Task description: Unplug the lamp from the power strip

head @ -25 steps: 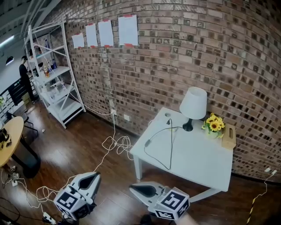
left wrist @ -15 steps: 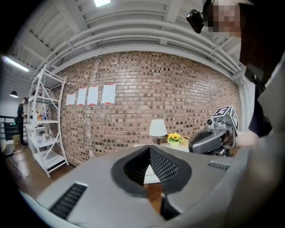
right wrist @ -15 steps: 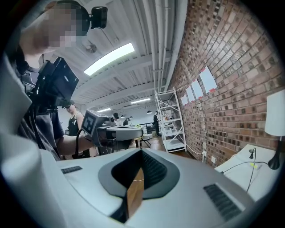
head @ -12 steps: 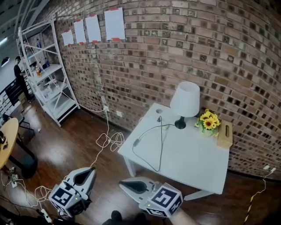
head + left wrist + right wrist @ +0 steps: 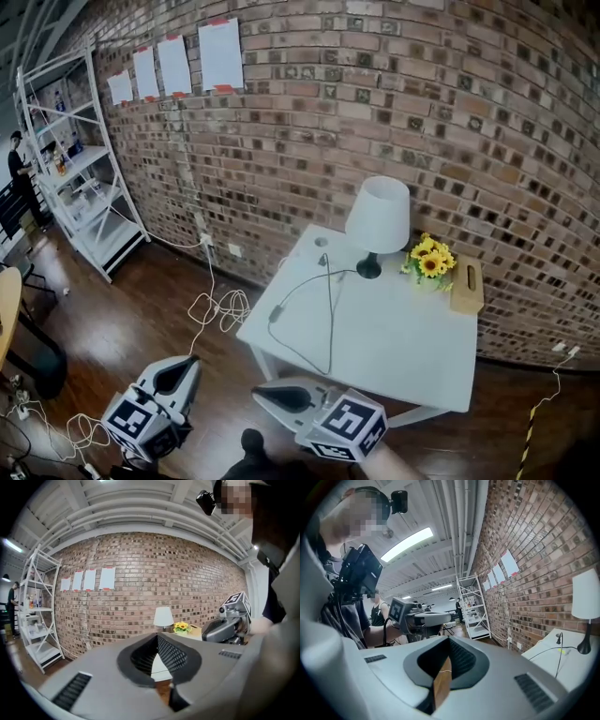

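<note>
Lamp [image 5: 378, 220] upright at far edge of table [image 5: 403, 361], dark cord [image 5: 328, 319] looping across table top. Both tongs off table, before its near left corner, well apart from lamp. Left gripper [image 5: 187, 364]: jaws together, empty. Right gripper [image 5: 262, 394]: jaws together, empty. Count: one lamp, two tongs, one sunflower bunch [image 5: 427, 264], one wooden box [image 5: 466, 284].

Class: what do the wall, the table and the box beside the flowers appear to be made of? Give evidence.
Wall: brick, matt and rough; mortar joints show.
Table: perhaps painted wood or laminate; smooth, uniformly pale.
Box: likely light wood; tan, grain too small to confirm.
</note>
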`<state>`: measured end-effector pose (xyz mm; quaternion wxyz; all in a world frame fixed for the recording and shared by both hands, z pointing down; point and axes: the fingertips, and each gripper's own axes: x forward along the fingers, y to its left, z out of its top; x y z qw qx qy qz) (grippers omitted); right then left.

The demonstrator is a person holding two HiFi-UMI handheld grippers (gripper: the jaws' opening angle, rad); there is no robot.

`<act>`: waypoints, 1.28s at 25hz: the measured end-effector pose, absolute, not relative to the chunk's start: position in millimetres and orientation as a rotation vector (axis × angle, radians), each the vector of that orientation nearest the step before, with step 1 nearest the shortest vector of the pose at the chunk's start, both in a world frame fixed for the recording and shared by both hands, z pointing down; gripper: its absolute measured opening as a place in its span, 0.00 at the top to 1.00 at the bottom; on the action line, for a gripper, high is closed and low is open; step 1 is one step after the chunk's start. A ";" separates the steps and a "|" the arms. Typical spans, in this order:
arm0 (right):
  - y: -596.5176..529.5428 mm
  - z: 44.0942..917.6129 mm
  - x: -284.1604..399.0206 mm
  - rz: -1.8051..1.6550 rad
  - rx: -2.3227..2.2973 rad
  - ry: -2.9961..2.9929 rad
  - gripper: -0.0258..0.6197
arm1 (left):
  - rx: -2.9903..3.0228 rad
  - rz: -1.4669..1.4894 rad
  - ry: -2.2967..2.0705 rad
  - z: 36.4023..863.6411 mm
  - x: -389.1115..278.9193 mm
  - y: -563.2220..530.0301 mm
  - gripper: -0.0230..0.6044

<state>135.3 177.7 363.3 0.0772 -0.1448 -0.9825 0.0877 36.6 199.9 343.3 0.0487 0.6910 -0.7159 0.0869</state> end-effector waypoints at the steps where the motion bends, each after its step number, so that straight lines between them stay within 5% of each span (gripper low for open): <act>1: 175.1 363.1 130.8 0.260 -0.422 -2.941 0.97 | 2.113 0.257 -2.174 344.1 31.5 197.0 0.96; 19: 137.2 349.6 -20.9 0.110 -0.193 -2.898 0.97 | 2.254 0.098 -1.977 344.1 -109.0 138.7 0.96; 32: 114.8 347.5 -63.5 0.090 -0.058 -2.895 0.97 | 2.334 0.126 -1.874 354.8 -147.3 109.8 0.96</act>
